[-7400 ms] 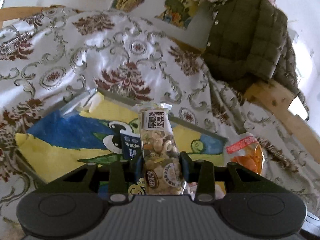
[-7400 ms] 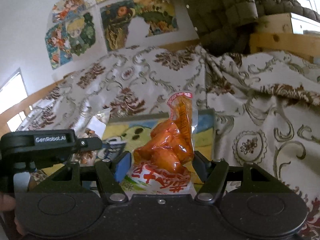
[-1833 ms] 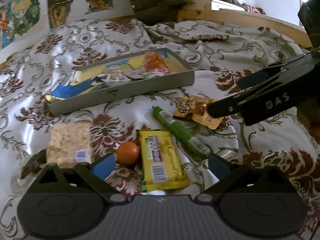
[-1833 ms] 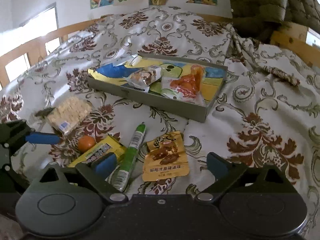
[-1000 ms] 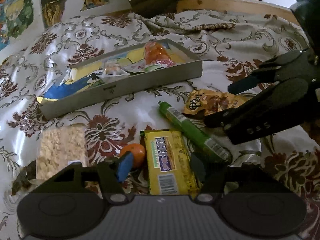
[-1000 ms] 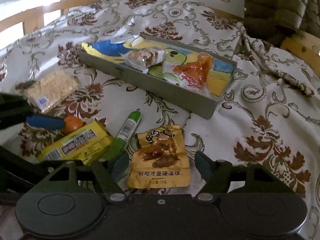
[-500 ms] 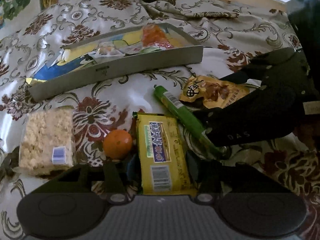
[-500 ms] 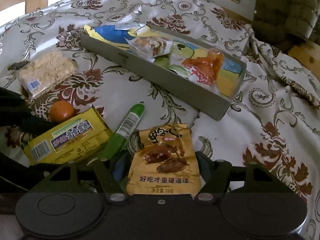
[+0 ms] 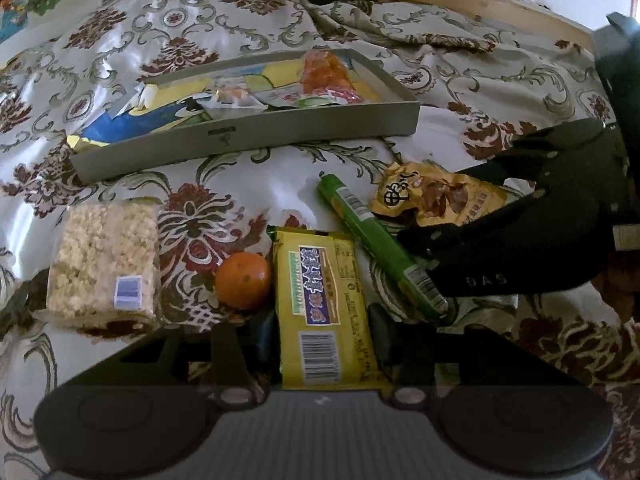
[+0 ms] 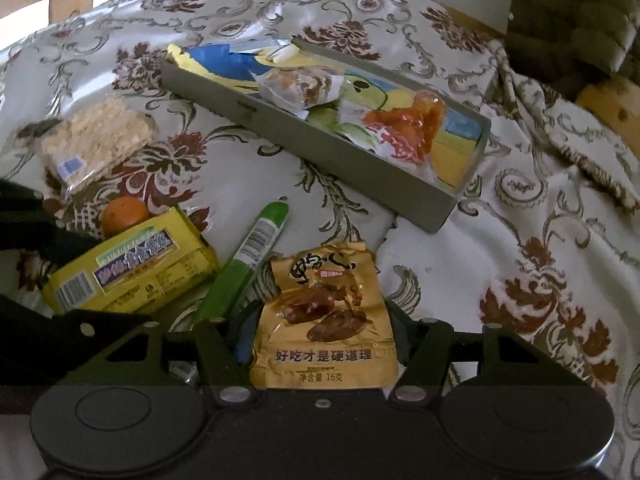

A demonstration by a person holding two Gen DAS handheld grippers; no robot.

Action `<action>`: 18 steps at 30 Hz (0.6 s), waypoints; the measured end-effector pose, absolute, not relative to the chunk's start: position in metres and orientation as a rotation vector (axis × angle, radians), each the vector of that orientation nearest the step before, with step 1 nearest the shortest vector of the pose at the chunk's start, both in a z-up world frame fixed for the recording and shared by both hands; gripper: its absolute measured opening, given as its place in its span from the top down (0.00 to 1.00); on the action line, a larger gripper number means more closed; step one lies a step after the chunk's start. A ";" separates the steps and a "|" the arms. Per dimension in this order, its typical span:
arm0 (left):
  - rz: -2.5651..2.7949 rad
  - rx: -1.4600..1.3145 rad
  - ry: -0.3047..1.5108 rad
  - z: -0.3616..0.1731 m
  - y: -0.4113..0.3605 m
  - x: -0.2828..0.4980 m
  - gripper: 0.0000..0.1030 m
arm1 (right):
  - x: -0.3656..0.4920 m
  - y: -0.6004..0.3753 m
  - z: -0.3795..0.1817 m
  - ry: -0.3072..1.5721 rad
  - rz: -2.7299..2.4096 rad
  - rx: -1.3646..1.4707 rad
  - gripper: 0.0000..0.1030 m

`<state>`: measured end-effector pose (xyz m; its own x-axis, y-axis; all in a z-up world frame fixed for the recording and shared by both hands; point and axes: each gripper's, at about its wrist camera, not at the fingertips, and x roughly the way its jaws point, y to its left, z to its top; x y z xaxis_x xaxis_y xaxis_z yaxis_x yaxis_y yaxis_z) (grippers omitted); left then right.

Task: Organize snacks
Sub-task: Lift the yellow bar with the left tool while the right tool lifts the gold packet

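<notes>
On the patterned bedspread lies a yellow snack bar (image 9: 324, 300), and my left gripper (image 9: 322, 320) is closing with its pads against the bar's long edges. My right gripper (image 10: 324, 328) is also closing. A flat golden pouch (image 10: 324, 320) lies between its fingers, undeformed, with the pads just at its sides. Between the two snacks lies a green stick pack (image 9: 372, 236). A small orange (image 9: 242, 276) and a puffed rice cake (image 9: 104, 256) lie left of the bar. The grey tray (image 10: 320, 148) behind holds a red-orange sausage pack (image 10: 404, 128) and a nut pack (image 10: 300, 88).
The right gripper's black body (image 9: 500, 248) crowds the right of the left wrist view, close to the green stick. A wooden bed rail (image 9: 500, 4) and a dark quilted jacket (image 10: 580, 8) sit beyond the tray. The bedspread (image 10: 540, 240) lies rumpled on the right.
Both grippers have come lower and closer to the snacks. The left jaws have narrowed onto the yellow bar, the right jaws around the golden pouch.
</notes>
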<state>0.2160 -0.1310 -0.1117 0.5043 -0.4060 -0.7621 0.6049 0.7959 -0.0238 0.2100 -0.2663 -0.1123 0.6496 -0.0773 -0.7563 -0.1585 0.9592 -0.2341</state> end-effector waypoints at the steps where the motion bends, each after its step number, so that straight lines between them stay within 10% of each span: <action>1: -0.617 0.252 0.846 -0.111 -0.130 0.215 0.49 | 0.208 -0.265 -0.112 0.857 0.047 -0.313 0.37; 18: -0.561 0.214 0.786 -0.082 -0.111 0.182 0.50 | 0.166 -0.243 -0.092 0.703 0.049 -0.584 0.38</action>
